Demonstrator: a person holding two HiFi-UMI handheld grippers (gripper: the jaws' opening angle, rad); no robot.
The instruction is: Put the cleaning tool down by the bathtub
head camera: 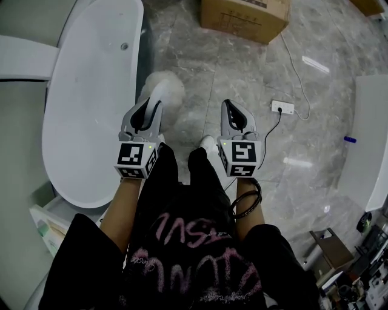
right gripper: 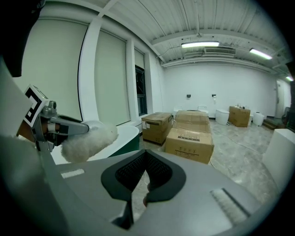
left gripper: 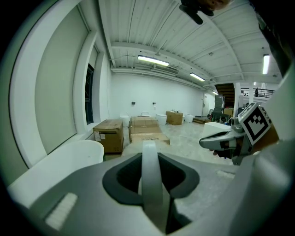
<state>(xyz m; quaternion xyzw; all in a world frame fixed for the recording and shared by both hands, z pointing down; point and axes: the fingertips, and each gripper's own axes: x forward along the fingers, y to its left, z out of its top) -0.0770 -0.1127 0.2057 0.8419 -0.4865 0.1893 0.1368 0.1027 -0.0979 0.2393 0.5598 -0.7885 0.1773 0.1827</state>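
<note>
A grey marbled floor (head camera: 242,66) fills the head view, with a long white bathtub (head camera: 91,121) down its left side and a cardboard box (head camera: 242,18) at the top. A white power strip (head camera: 282,107) lies on the floor to the right, its cable trailing away. The person stands just beside the tub and holds both grippers out in front. The left gripper (head camera: 153,104) is near the tub's rim, and the cleaning tool (head camera: 165,88), a fluffy white duster, sticks out past its tips over the floor beside the tub. The right gripper (head camera: 232,109) is level with it and apart from it, over bare floor.

In the left gripper view the jaws are clamped on the duster's pale, flat handle, which runs straight up between the dark pads. The tub's curved end shows low on the left, more boxes stand on the floor beyond, and the right gripper with its marker cube is at the right edge.

In the right gripper view the jaws are drawn together with nothing between them. At the left, the left gripper holds the fluffy head up in front of the tub's rim. Two stacked boxes stand on the floor straight ahead.
</note>
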